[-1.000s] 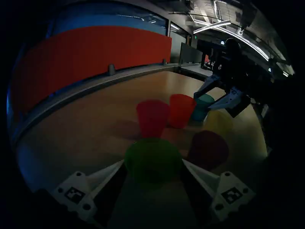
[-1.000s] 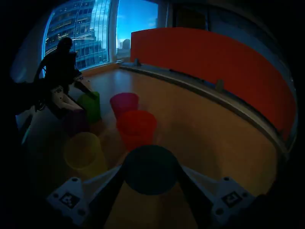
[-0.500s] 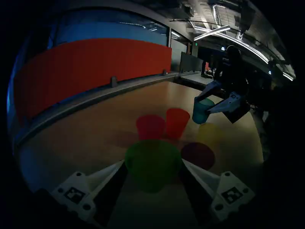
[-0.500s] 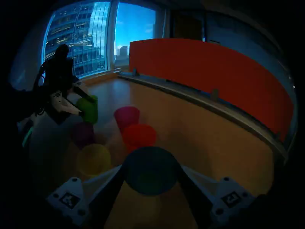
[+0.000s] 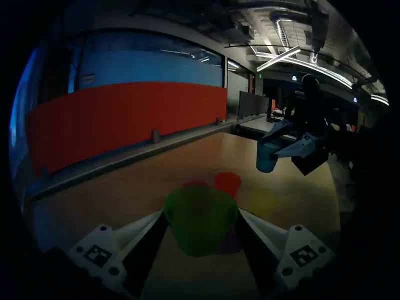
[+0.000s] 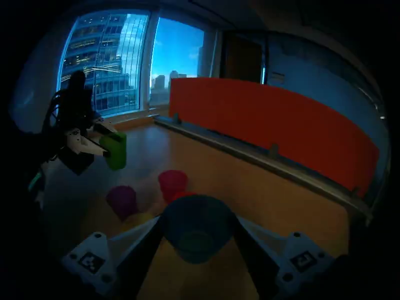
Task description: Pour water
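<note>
Spillage is the risk: the left gripper (image 5: 200, 216) clamps a green cup (image 5: 201, 235) between its fingers, the right gripper (image 6: 197, 220) a teal cup (image 6: 196, 240) likewise; misaligned rims while tilting would wet the table (image 5: 125, 190) beyond the fingertips

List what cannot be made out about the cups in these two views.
1. Water level in the green cup: left gripper view, too dim.
2. Red cup: right gripper view, mostly hidden behind the teal cup.
3. Yellow cup: left gripper view, a faint blur in the dark.
</note>
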A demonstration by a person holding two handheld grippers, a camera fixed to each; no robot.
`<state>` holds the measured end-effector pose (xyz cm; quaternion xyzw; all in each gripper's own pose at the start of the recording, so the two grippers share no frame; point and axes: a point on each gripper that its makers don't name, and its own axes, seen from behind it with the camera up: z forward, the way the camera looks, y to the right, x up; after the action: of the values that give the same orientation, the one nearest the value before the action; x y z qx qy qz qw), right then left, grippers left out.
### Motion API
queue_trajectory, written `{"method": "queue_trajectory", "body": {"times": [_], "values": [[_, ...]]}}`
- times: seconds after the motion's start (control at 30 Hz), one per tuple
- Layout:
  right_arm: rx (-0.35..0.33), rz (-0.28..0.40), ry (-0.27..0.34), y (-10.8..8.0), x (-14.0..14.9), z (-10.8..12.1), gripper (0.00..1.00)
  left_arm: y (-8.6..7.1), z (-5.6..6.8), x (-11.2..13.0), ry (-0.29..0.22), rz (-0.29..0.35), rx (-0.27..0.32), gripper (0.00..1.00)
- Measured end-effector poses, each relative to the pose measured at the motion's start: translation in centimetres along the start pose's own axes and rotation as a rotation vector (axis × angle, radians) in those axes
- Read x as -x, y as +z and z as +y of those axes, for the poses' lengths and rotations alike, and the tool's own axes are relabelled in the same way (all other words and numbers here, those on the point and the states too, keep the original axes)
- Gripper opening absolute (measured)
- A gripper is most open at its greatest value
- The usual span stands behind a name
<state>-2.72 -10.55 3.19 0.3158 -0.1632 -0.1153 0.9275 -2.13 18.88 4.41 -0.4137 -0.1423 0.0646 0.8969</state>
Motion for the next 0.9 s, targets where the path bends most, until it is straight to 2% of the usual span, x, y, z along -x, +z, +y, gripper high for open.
{"method": "queue_trajectory", "body": {"times": [0.33,0.9], "values": [[0.016,0.108,-0.009,-1.7,-4.1,-0.8,0.93,-1.9,1.2,-3.4,-0.024,0.096,-0.009,0.88],[0.032,0.247,0.016,-3.6,-8.5,-1.0,0.94,-3.7,2.8,-6.9,-0.04,0.194,0.001,0.88]]}}
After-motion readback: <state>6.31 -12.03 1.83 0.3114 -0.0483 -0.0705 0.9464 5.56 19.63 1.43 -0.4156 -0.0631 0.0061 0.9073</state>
